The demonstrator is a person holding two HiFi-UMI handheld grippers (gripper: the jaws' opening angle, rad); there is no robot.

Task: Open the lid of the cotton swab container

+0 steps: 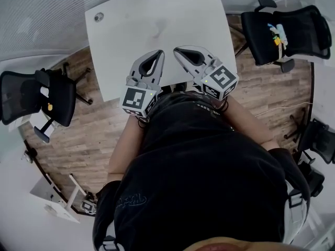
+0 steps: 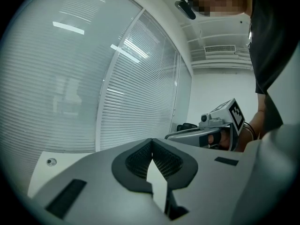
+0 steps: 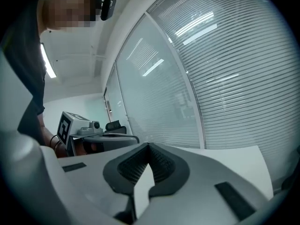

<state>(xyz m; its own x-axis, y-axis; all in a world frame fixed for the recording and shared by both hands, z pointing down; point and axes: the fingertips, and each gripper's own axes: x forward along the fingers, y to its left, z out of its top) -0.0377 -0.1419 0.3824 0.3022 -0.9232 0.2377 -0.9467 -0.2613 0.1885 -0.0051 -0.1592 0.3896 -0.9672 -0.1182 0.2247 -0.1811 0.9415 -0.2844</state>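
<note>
White is the table (image 1: 125,41). Its top carries a small round cap (image 1: 98,17) near the far left corner and a faint mark (image 1: 156,34) toward the middle, perhaps a stain; it is too small to tell. The cotton swab container shows in no view, so I cannot tell its look or its place. The left gripper (image 1: 158,53) and the right gripper (image 1: 179,49) hang side by side over the table's near edge. Each has its jaws pressed together, with nothing between them.
</note>
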